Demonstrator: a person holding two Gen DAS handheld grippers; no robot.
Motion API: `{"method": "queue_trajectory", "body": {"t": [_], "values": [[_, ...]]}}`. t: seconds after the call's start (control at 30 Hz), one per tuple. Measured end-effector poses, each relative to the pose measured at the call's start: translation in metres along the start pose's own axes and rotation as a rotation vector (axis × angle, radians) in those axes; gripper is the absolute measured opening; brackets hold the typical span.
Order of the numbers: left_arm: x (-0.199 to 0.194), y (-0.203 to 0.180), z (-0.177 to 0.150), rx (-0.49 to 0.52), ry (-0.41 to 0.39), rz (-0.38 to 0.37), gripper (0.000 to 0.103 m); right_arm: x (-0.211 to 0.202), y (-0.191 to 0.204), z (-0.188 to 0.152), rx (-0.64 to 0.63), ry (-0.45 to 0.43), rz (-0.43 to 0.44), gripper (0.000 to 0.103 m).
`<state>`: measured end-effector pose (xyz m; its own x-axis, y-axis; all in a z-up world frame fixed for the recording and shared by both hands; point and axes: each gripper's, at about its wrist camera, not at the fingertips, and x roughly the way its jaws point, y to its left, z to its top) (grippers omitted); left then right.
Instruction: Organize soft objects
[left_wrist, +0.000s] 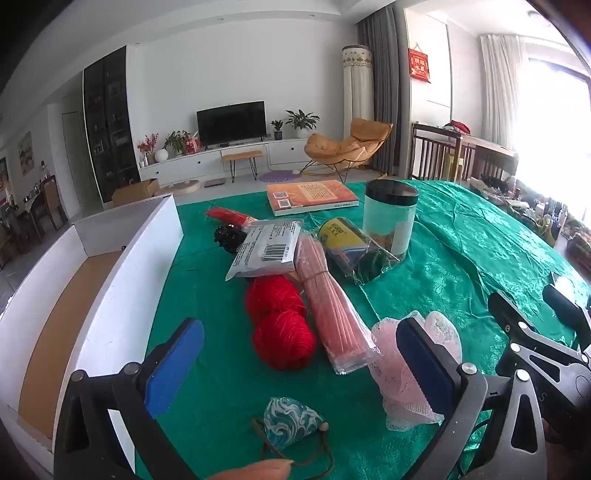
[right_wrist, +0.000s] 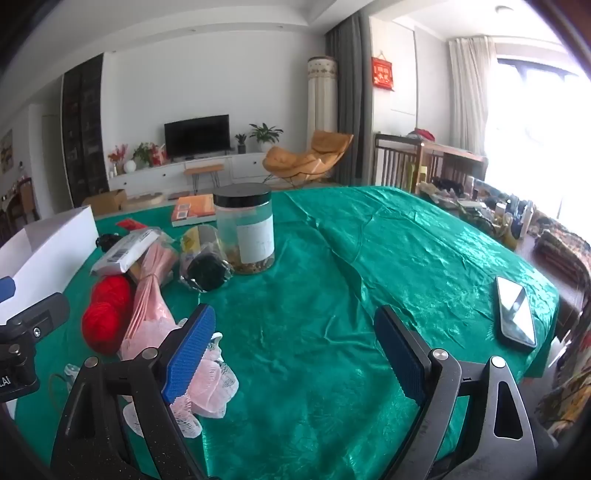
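On the green tablecloth (left_wrist: 461, 258) lie two balls of red yarn (left_wrist: 280, 321), a wrapped pink bundle (left_wrist: 332, 306), a pink mesh bath puff (left_wrist: 406, 398) and a small teal patterned pouch (left_wrist: 291, 421) with a cord. My left gripper (left_wrist: 299, 358) hangs open above the yarn and pouch, nothing between its blue pads. The puff sits behind its right pad. In the right wrist view my right gripper (right_wrist: 295, 354) is open over bare cloth, with the pink puff (right_wrist: 210, 387) behind its left finger and the red yarn (right_wrist: 107, 314) further left.
A white open box (left_wrist: 122, 266) with a brown floor stands at the left. Behind the soft things are a grey packet (left_wrist: 266, 247), a clear jar with a black lid (left_wrist: 389, 218), a book (left_wrist: 310, 195) and a wrapped dark item (left_wrist: 351, 251). A phone (right_wrist: 515, 312) lies at right.
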<state>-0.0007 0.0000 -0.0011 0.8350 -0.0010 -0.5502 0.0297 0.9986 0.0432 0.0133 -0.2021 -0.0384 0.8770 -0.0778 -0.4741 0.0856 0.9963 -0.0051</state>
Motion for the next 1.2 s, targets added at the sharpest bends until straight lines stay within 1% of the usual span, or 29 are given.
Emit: {"method": "queue_trajectory", "body": {"t": [0.13,0.23,0.27,0.3,0.43,0.47,1.2], "values": [[-0.004,-0.001,-0.005,-0.02,-0.001,0.017,0.103,0.0,0.001,0.0,-0.003,-0.008,0.0,0.09],[-0.011,-0.001,-0.01,-0.039,-0.003,0.026,0.103,-0.003,0.003,0.003,-0.027,-0.023,-0.006,0.09],[0.001,0.004,-0.009,-0.015,0.03,0.006,0.103,-0.004,0.004,0.004,-0.035,-0.026,-0.007,0.09],[0.006,0.007,-0.007,-0.014,0.042,0.003,0.103,-0.006,0.009,0.006,-0.058,-0.032,-0.003,0.09],[0.006,0.009,-0.009,-0.017,0.047,0.007,0.103,-0.006,0.009,0.008,-0.087,-0.045,0.007,0.09],[0.007,0.01,-0.009,-0.018,0.048,0.007,0.103,-0.01,0.017,0.004,-0.105,-0.065,0.002,0.09],[0.009,0.004,-0.012,0.006,0.059,0.011,0.103,-0.01,0.016,0.001,-0.096,-0.065,-0.001,0.09]]}}
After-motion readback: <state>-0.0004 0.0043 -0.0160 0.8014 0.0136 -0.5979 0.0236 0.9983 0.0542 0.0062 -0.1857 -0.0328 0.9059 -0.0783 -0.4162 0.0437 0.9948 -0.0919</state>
